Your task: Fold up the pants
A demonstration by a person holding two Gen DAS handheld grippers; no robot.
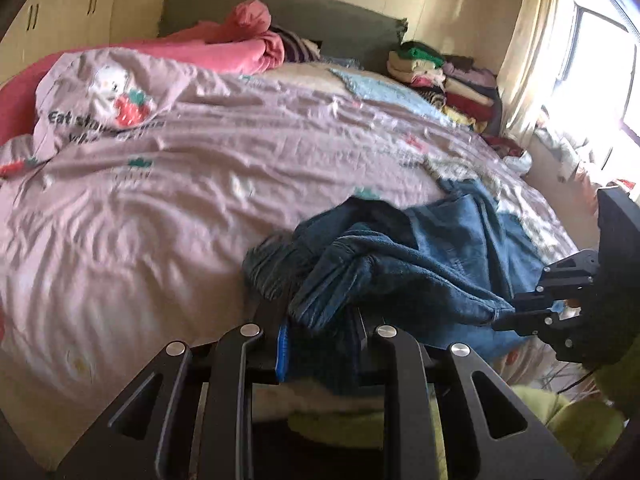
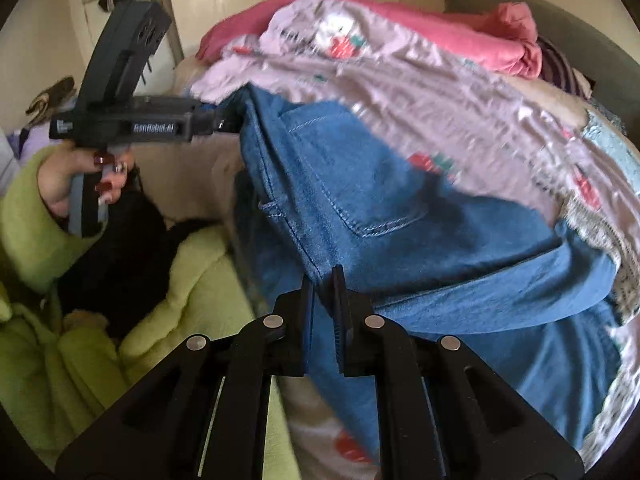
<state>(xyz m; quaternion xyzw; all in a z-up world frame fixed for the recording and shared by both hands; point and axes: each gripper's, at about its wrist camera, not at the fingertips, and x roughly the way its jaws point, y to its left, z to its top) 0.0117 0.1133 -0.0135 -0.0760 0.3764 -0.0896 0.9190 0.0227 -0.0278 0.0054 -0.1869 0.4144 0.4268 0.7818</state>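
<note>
From your left wrist, blue jeans (image 1: 420, 256) lie bunched at the bed's (image 1: 160, 220) near right edge; your left gripper (image 1: 320, 344) is nearly closed, pinching thick denim. Your right gripper (image 1: 520, 316) bites another edge. From your right wrist, that gripper (image 2: 323, 292) is clamped shut on a seam by the back pocket. The denim looks heavy and floppy, so hold the waistband.

light: bright daylight from window (image 1: 600, 80), glare there | blur: motion-smeared bedcover (image 1: 200, 180) | edges: fisheye-bent, dark corners
</note>
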